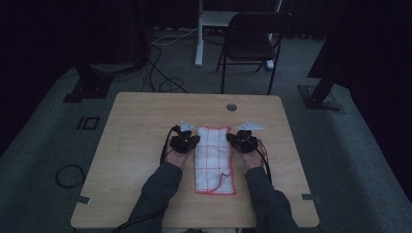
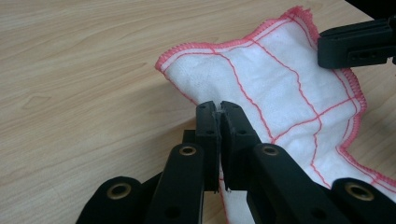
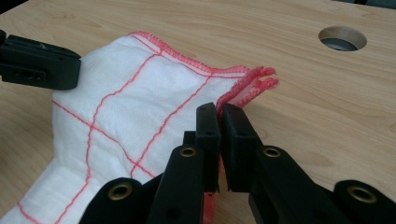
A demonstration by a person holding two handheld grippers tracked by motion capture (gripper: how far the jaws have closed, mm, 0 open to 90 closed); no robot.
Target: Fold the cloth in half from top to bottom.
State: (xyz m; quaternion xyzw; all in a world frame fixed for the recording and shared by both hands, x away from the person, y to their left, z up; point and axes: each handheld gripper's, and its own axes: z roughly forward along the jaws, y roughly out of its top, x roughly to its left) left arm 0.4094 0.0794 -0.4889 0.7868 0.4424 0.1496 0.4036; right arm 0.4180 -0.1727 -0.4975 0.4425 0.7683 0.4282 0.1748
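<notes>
The folded white cloth with red grid lines (image 1: 214,160) lies lengthwise on the middle of the light wooden table (image 1: 136,126), the left claw (image 1: 190,141) clamped at its far left edge, the right claw (image 1: 235,140) at its far right edge, a round cable hole (image 1: 231,107) behind it

The high view looks forward and down from above the person's side, taking in the whole tabletop (image 1: 145,121). Each gripper view sits close behind its own jaws, facing along them low over the wood. All three share the red-checked white cloth (image 1: 214,160) pinched between the jaws.
</notes>
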